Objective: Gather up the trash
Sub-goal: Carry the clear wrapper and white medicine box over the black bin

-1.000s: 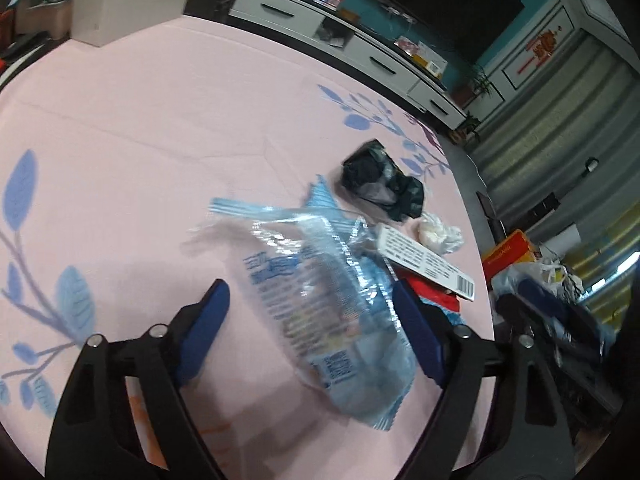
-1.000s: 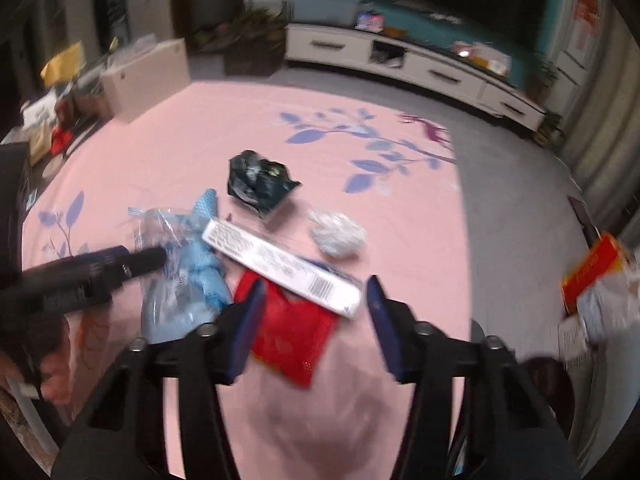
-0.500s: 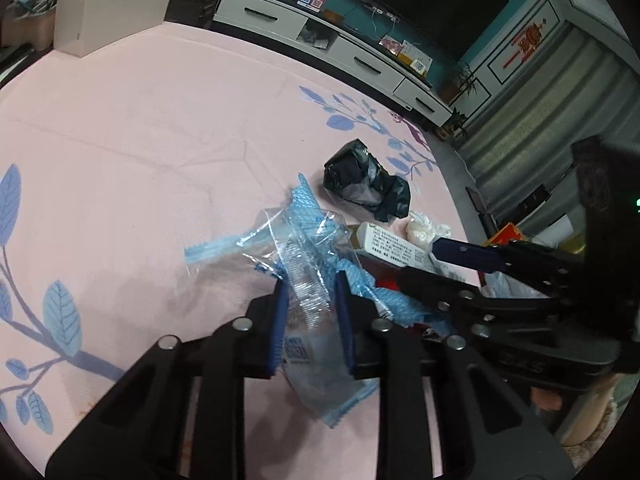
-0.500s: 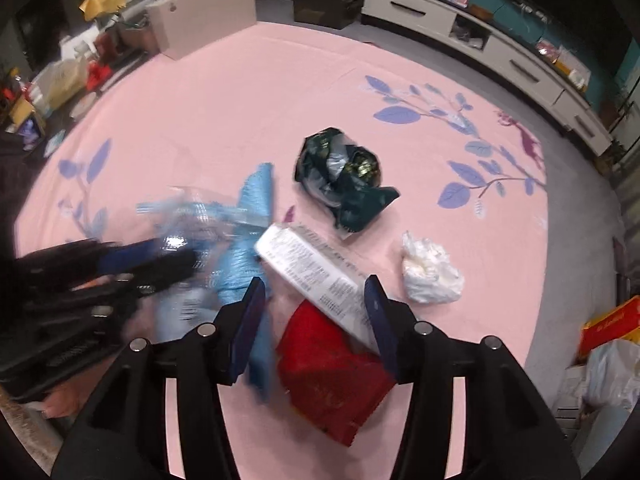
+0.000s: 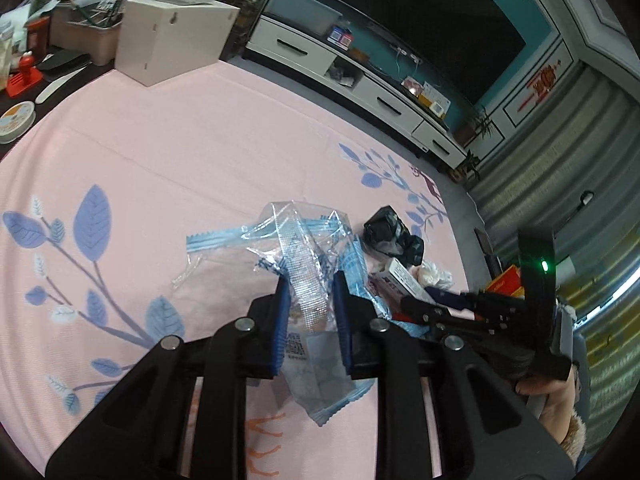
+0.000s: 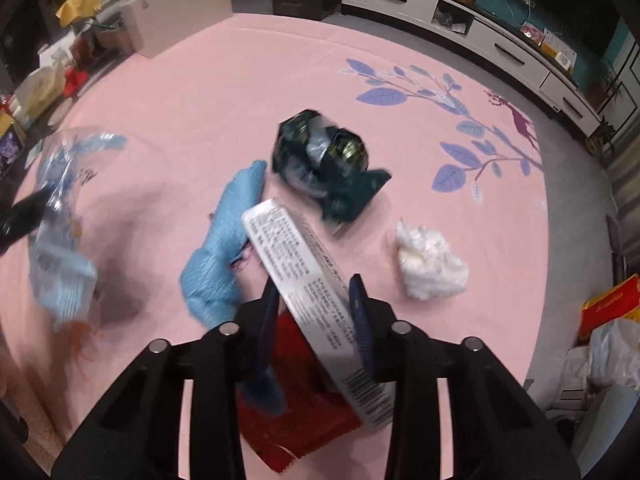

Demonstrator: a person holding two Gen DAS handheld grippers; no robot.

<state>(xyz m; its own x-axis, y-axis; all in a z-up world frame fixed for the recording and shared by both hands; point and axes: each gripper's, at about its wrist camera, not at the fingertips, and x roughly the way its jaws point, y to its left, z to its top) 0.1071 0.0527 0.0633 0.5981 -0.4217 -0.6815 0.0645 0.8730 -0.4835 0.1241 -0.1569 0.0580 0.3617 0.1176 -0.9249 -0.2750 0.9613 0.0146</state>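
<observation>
My left gripper [image 5: 308,286] is shut on a clear and blue plastic wrapper [image 5: 300,240], which hangs crumpled just above the pink tablecloth [image 5: 180,152]. In the right wrist view that wrapper [image 6: 60,240] is blurred at the left edge. My right gripper [image 6: 314,304] points steeply down, its jaws closing on a long white carton box [image 6: 304,276] with both pads against its sides. Under the box lie a red packet [image 6: 296,404] and a blue mesh cloth [image 6: 224,252]. A crumpled dark wrapper [image 6: 324,164] and a white tissue wad [image 6: 430,266] lie just beyond.
A white cabinet box [image 5: 172,40] stands at the table's far left edge, with clutter [image 5: 24,76] beside it. A white TV unit [image 5: 360,84] runs along the back wall. Bags and a red-yellow carton [image 6: 608,308] sit on the floor at the right.
My left gripper closed on the plastic wrapper and lifted it up and to the left. My right gripper came down over the white box and its jaws narrowed around it.
</observation>
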